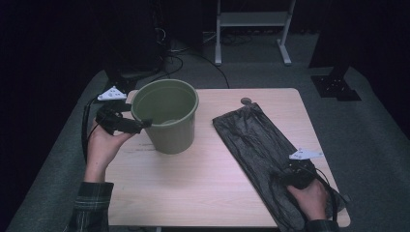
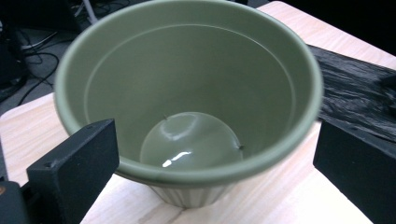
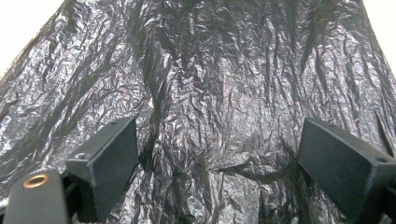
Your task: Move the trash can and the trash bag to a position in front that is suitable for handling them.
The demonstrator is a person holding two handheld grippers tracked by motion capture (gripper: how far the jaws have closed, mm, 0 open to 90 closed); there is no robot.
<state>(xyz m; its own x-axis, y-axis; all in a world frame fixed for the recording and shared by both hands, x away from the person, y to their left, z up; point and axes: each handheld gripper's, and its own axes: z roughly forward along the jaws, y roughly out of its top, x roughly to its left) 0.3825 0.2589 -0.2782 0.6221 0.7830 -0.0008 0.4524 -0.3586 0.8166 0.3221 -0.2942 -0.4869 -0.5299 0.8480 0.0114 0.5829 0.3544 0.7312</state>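
From the high view, a green pot [image 1: 167, 116] stands upright on the left half of the table [image 1: 203, 188], and a crumpled black plastic bag [image 1: 256, 145] lies flat to the right of the pot, stretching from the table's far middle down to its near right corner. The left tongs [image 1: 145, 123] sit at the pot's left rim, held by the person's left hand [image 1: 104, 140]. The right tongs [image 1: 280, 175] rest over the near end of the bag, well apart from the pot, with the right hand [image 1: 309, 198] behind them. In the left gripper view, the left tongs [image 2: 205, 163] are spread wide, one jaw just beside the pot's [image 2: 187, 93] near rim and the other out past its opposite side; the pot is empty, its shiny round bottom visible, and the bag [image 2: 359, 93] lies beyond the pot. In the right gripper view, the right tongs [image 3: 217, 168] are also spread wide, both jaws hovering over the wrinkled bag [image 3: 210, 70]; whether they touch it cannot be told.
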